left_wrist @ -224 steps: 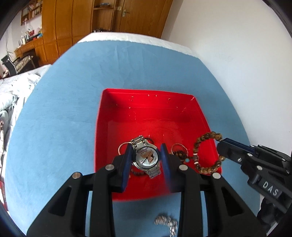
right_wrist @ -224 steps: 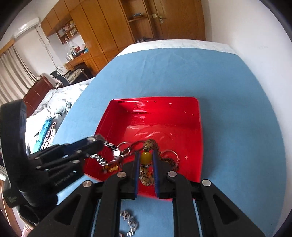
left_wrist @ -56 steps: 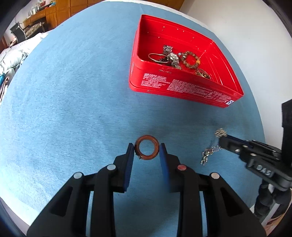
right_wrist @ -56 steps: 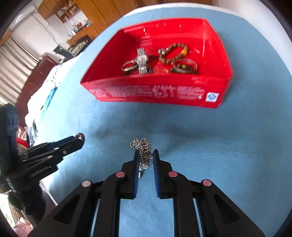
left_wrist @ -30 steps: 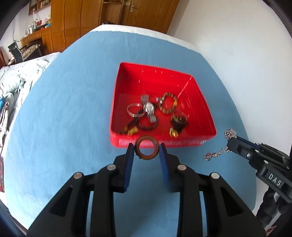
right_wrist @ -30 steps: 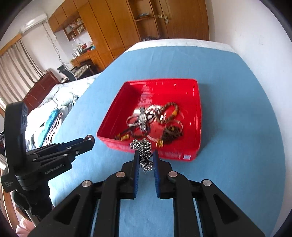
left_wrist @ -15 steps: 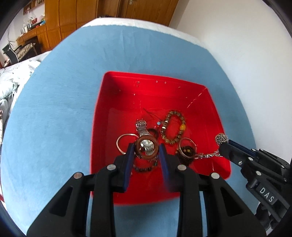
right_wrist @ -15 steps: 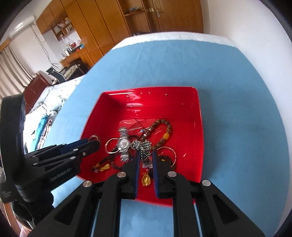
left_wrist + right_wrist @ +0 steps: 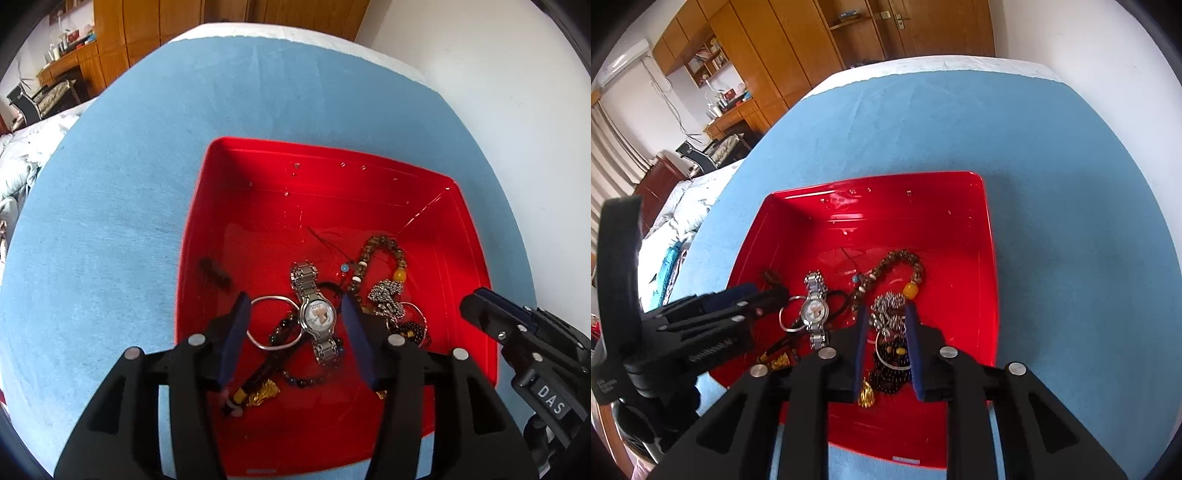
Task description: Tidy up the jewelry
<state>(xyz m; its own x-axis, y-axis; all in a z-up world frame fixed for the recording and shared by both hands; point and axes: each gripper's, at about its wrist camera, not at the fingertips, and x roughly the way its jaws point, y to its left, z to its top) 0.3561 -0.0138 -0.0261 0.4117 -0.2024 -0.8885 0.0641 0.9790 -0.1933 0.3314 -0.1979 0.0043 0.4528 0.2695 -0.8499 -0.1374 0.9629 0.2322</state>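
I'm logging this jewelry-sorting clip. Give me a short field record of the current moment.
container: red tray on blue cloth
in tray: silver watch, brown bead bracelet, silver chain, thin silver bangle, brown ring
left tongs: open, empty, over the watch
right tongs: open, over the chain

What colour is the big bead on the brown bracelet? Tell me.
Amber yellow bead, clearest in the left wrist view.

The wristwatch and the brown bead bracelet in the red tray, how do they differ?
The wristwatch is silver metal with a round white dial; the bead bracelet is brown beads with one yellow bead. The wristwatch lies stretched out straight; the bead bracelet curves in a loop. Both rest inside the red tray.
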